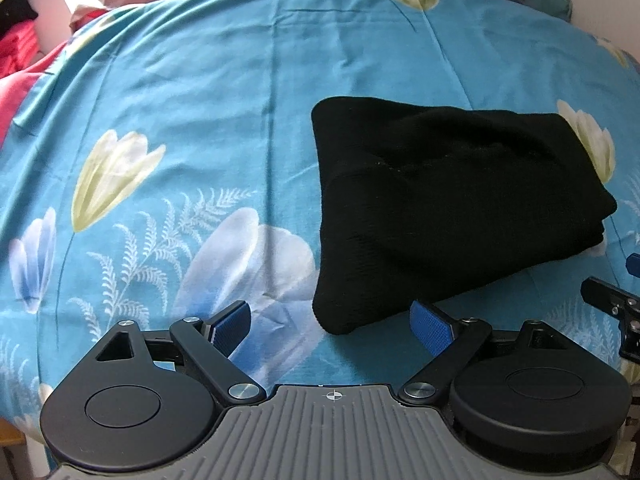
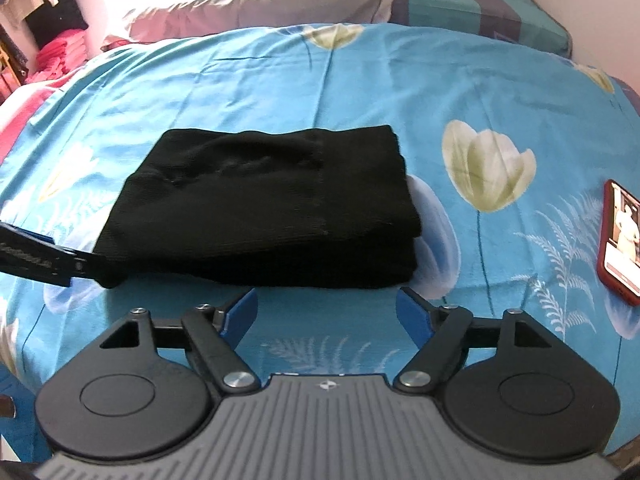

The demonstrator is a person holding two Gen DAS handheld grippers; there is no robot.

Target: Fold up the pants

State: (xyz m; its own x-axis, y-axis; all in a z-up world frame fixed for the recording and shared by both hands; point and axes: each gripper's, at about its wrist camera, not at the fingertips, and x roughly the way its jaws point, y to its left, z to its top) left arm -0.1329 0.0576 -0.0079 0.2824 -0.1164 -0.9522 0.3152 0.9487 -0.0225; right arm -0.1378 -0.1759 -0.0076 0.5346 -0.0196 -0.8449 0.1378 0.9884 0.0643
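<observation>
The black pants [image 1: 452,208] lie folded into a thick, compact bundle on the blue flowered bedspread [image 1: 200,100]. In the left wrist view my left gripper [image 1: 332,326] stands open just short of the bundle's near left corner, nothing between its blue pads. In the right wrist view the same pants [image 2: 272,208] lie ahead of my right gripper [image 2: 328,312], which is open and empty a little in front of the bundle's near edge. The left gripper's finger [image 2: 36,258] reaches in from the left edge there, by the bundle's near left corner.
A phone in a red case [image 2: 620,240] lies on the bedspread to the right of the pants. Pillows [image 2: 256,4] and a striped teal one [image 2: 480,12] sit at the far end of the bed. Red clothes [image 2: 60,52] are piled at the far left.
</observation>
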